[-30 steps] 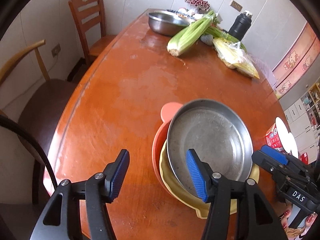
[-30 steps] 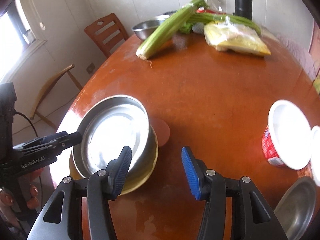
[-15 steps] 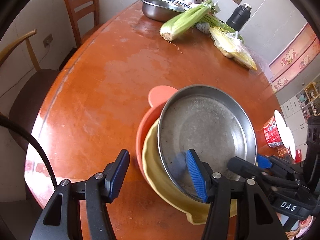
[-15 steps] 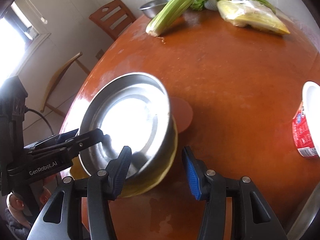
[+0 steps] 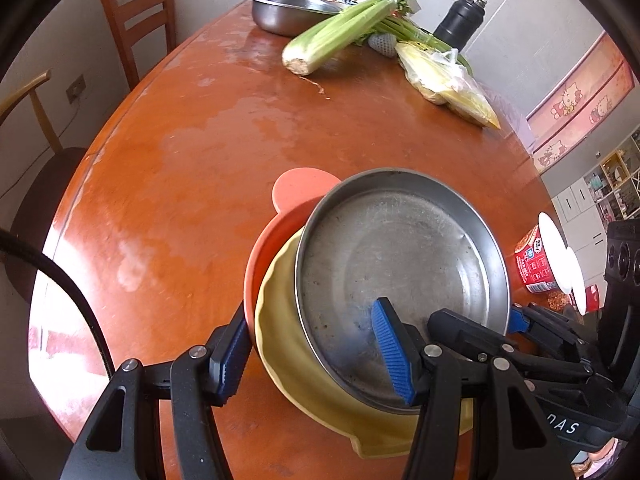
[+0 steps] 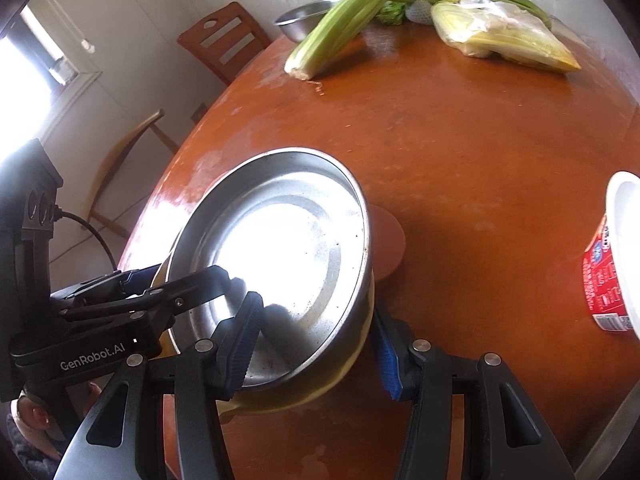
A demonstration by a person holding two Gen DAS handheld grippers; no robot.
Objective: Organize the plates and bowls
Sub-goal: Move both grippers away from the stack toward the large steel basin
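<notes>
Both my claws straddle the stacked dishes.
My left claw (image 5: 312,354) and right claw (image 6: 316,344) stand open, each astride the steel plate's (image 5: 404,272) and yellow dish's (image 5: 304,380) rims.

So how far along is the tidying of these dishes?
Done: the steel pan sits nested in the yellow dish on the orange plate. In hand: the left claw and right claw, both open, straddle that stack's near rims, gripping nothing yet. Left: the steel bowl by the celery is apart, unstacked.

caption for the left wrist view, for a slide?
Both grippers straddle the rim of a steel pan stacked on a yellow dish and orange plate.
</notes>
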